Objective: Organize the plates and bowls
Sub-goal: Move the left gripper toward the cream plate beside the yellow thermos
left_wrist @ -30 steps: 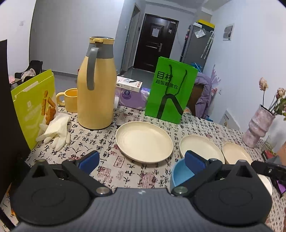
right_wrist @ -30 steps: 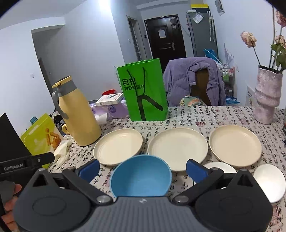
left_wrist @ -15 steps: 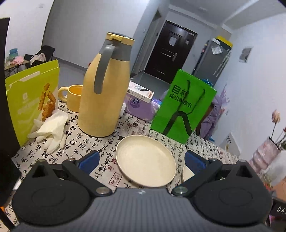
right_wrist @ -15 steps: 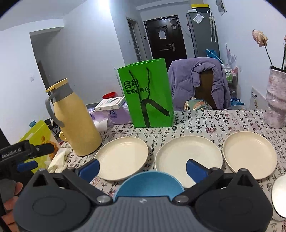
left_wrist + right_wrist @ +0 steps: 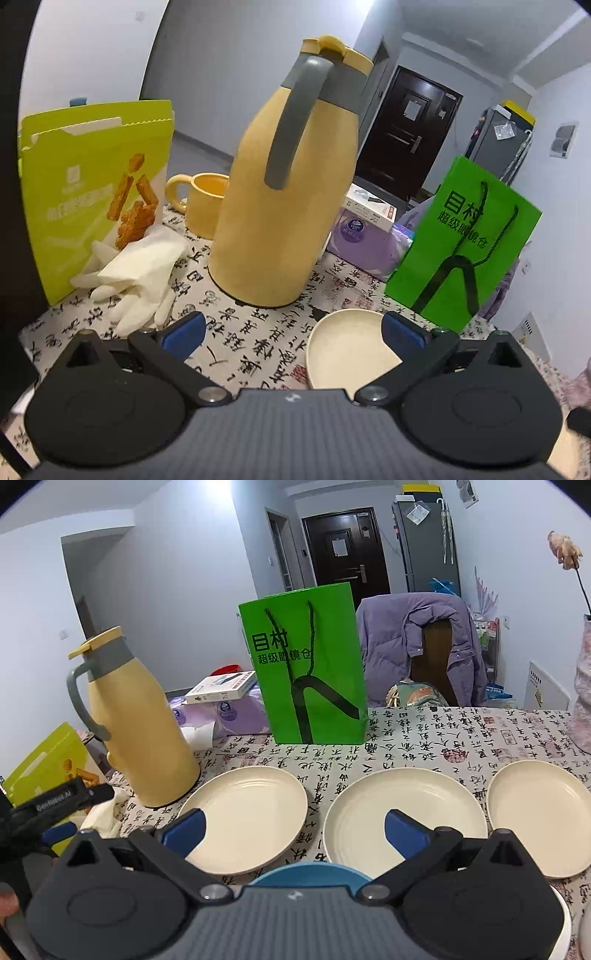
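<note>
**Both grippers held wide over the plates, nothing grasped**

The right gripper [image 5: 293, 829] hangs low over the tabletop [image 5: 443, 734] with its jaws spread apart and empty. Just under its body the rim of a blue bowl [image 5: 310, 873] shows; most of the bowl is hidden, so whether it touches the gripper cannot be told. Beyond the blue fingertips [image 5: 184, 829] three cream plates lie side by side in a row, apart from one another: the left plate [image 5: 251, 812], the middle plate [image 5: 402, 805] and the right plate [image 5: 539, 808].

The left gripper [image 5: 291, 330] is likewise released, its jaws wide with nothing between them. It points at the near-left part of the tabletop, with the left plate's edge just inside its right finger. Near its left finger lie white gloves [image 5: 136, 273], with a lime snack box [image 5: 92, 199] behind them. Farther back stand a yellow thermos jug [image 5: 284, 221], a yellow mug [image 5: 203, 203] and a green paper bag [image 5: 461, 243].
</note>
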